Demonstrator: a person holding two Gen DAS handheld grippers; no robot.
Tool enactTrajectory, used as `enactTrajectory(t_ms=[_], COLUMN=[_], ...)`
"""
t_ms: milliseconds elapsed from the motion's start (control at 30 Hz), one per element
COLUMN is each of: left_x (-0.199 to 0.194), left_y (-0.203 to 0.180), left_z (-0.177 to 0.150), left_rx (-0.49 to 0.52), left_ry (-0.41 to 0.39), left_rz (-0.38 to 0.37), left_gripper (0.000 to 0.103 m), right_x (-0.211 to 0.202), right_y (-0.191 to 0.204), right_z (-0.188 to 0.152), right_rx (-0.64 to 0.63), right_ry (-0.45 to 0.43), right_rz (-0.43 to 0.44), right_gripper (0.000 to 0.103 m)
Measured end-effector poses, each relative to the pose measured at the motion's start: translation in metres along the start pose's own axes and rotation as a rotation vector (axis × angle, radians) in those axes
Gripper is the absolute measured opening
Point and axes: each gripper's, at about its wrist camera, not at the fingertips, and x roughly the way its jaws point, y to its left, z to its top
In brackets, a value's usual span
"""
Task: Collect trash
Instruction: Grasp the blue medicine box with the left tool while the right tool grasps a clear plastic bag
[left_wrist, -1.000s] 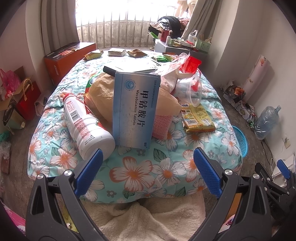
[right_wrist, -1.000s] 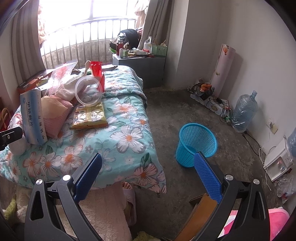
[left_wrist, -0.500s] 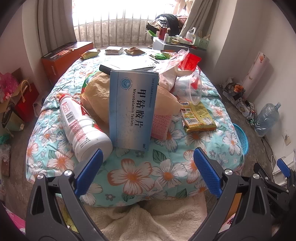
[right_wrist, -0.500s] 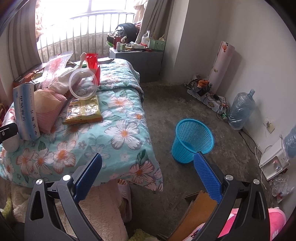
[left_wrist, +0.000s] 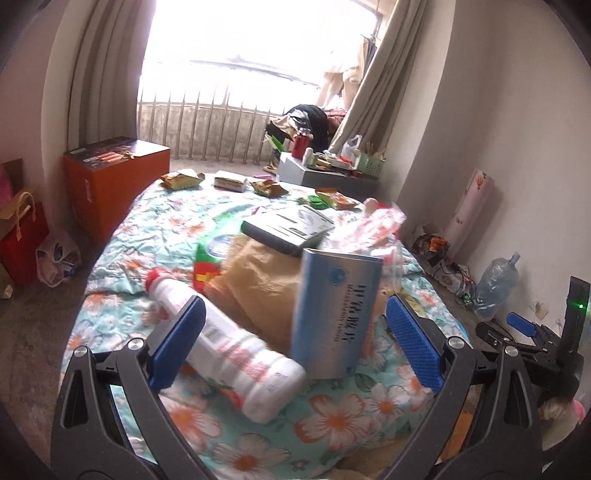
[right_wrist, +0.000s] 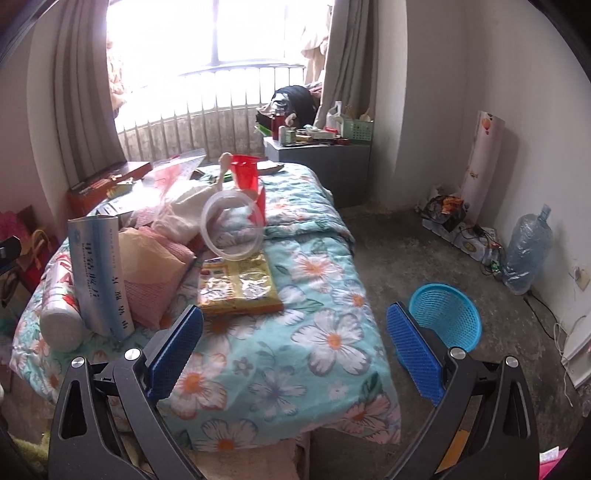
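Trash is scattered over a bed with a floral turquoise quilt (right_wrist: 325, 332). At the near end, a white plastic bottle with a red cap and red label (left_wrist: 236, 350) is laid on its side; it is seen between the blue pads of the left gripper (left_wrist: 295, 332), whose jaws are spread wide and hold nothing. Just beside the bottle, a tall pale-blue cardboard medicine box (left_wrist: 332, 314) is stood upright, leaned against a tan crumpled cloth bundle (left_wrist: 262, 280). In the right wrist view the same box (right_wrist: 98, 275) and the bottle's base (right_wrist: 61, 321) are seen at the left edge of the bed. A pink knitted cloth (right_wrist: 155, 291) is laid beside the box. A flat yellow snack packet (right_wrist: 238, 286) is laid on the quilt, with a clear round plastic lid (right_wrist: 232, 230) propped at its far edge. A red plastic cup (right_wrist: 245, 173) is stood behind the lid. Small green and yellow wrappers (left_wrist: 181, 179) are spread at the far end of the bed. The right gripper (right_wrist: 295, 350) is also opened wide and empty, held above the foot of the bed. A round blue mesh plastic basket (right_wrist: 447, 317) is placed on the grey floor to the right of the bed, well apart from the trash. An orange box (left_wrist: 110, 173) is seen left of the bed, and a clear water jug (right_wrist: 528, 251) by the wall.
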Motion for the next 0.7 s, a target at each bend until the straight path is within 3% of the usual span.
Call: enactTrajectory(t_ms=[200,300,467,700], left_x=[0.003,0.005,0.02,0.058], left_y=[0.046,0.054,0.036,-0.003], left_z=[0.001,0.003,0.014,0.024], left_rx=[-0.092,-0.12,-0.095,-0.021], left_ry=[0.033,0.025,0.036,0.135], left_rz=[0.031,-0.015,-0.157,-0.204], left_gripper=[0.094,0.094,0.094,0.094], right_x=[0.018,0.025,0.032,0.048], right_y=[0.027,0.038,0.042,0.021], right_z=[0.007,0.01,0.014,0.01], right_rx=[0.02,0.014,0.015,0.104], right_ry=[0.045,0.069,0.095,0.154], right_rz=[0.185,0.238,0.255,0.215], right_gripper=[0.097,0.095,0.09,0.089])
